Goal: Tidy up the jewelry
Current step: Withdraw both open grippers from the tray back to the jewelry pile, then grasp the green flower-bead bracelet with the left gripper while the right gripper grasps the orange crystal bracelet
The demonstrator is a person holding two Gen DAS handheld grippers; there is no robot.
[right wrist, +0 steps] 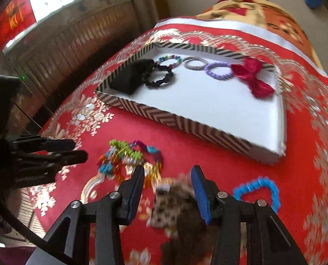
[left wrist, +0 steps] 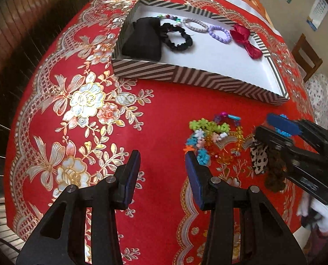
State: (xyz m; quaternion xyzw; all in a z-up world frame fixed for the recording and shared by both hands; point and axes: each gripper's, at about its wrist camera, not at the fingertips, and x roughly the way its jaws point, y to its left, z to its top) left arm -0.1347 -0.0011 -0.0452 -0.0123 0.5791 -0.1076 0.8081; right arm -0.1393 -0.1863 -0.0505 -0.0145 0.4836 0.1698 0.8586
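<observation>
A striped box with a white floor holds a black pouch, a black scrunchie, a purple bead bracelet and a red bow. A pile of colourful bead jewelry lies on the red cloth before the box. My left gripper is open and empty, left of the pile. My right gripper is open above a leopard-print bow and a brown scrunchie. A blue bracelet lies at its right.
The red floral tablecloth covers the table. A wooden wall panel runs along the left edge. A wooden chair stands far right. A patterned blanket lies beyond the table's far end.
</observation>
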